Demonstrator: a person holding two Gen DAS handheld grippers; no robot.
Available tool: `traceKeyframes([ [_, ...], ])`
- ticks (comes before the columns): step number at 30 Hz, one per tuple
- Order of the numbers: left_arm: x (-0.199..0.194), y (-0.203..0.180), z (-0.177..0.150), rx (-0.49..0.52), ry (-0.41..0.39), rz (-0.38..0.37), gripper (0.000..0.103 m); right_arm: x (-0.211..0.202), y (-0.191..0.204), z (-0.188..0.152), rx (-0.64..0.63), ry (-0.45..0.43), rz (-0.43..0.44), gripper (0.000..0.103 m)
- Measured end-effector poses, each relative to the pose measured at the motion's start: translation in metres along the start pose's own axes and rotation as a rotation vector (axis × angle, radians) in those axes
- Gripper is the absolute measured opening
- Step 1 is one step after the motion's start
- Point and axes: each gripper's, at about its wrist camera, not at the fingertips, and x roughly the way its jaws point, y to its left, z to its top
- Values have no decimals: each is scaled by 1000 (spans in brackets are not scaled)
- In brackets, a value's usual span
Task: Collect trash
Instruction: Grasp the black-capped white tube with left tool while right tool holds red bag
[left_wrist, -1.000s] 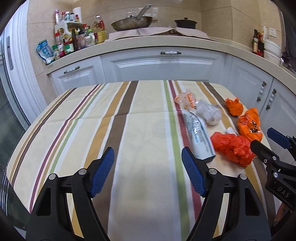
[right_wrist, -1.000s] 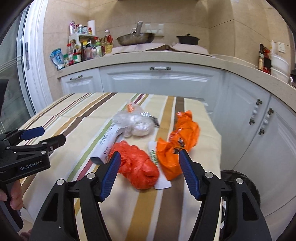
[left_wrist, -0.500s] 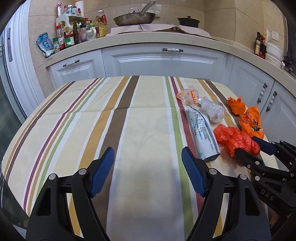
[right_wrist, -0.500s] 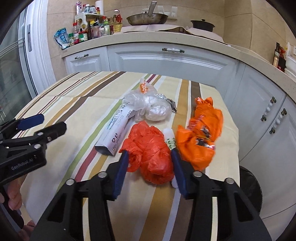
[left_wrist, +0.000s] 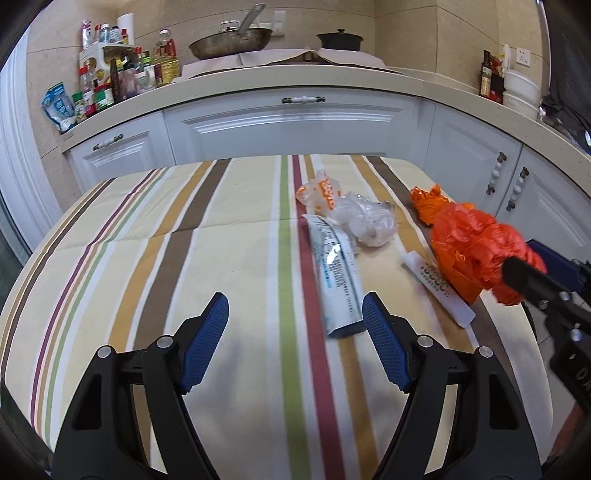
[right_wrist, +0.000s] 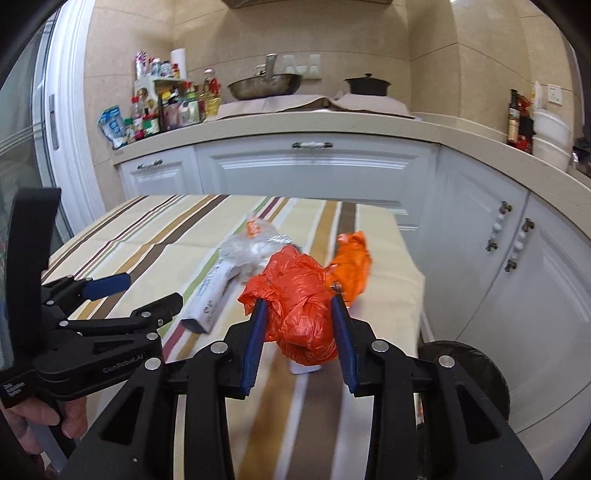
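two grippers worked over a table draped in a striped cloth (left_wrist: 229, 236), which filled most of both views, with white kitchen cabinets (left_wrist: 295, 125) curving behind it and a counter above them carrying a wok (left_wrist: 231, 42), a dark pot (left_wrist: 340, 38) and a crowd of bottles and jars (left_wrist: 122, 77). the left gripper (left_wrist: 295, 332) hung above bare cloth near the table's front edge, its blue-padded jaws spread wide with nothing between them; a toothpaste-like tube (left_wrist: 338, 280) lay just beyond its right finger. the right gripper (right_wrist: 300, 325) had just been closing its jaws, and they pinched a crumpled red-orange plastic bag (right_wrist: 295, 306) from both sides; in the left wrist view that bag (left_wrist: 476, 251) appeared raised off the cloth at the table's right side, bunched around the gripper's dark fingertip. behind it lay a second, brighter orange bag (right_wrist: 351, 262) on the cloth near the right edge. a clear plastic bag wadded around something white (left_wrist: 365, 221) sat beside the top of the tube, with a small clear wrapper printed in orange (left_wrist: 319, 192) touching it on the far side. a flat white packet with green lettering (left_wrist: 439, 288) lay on the cloth below the held bag. a round black bin (right_wrist: 465, 365) showed on the floor at the table's right corner
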Motion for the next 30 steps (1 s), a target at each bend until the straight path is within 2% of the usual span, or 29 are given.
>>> traceKeyframes([
  [9, 27, -21, 6, 31, 42, -3, 71, -12, -42, -4, 60, -35, -108, 36],
  [10, 29, -22, 6, 34, 47, -5, 68, -11, -45, -5, 64, -34, -114, 36],
  [12, 32, -24, 5, 43, 61, -11, 53, -10, -50, -7, 72, -32, -125, 36],
  [13, 34, -24, 5, 48, 69, -15, 49, -8, -53, -9, 77, -28, -129, 36],
  [15, 37, -26, 3, 54, 82, -24, 31, -7, -57, -11, 86, -25, -130, 36],
  [16, 38, -26, 3, 55, 88, -31, 27, -5, -58, -12, 88, -23, -130, 36],
  [18, 38, -26, 3, 51, 84, -40, 21, -5, -59, -15, 92, -22, -130, 36],
  [24, 27, -20, 1, 42, 61, -46, 11, -7, -63, -18, 100, -25, -133, 36],
  [30, 5, -11, -4, 36, 42, -43, 7, -11, -66, -20, 108, -31, -144, 35],
])
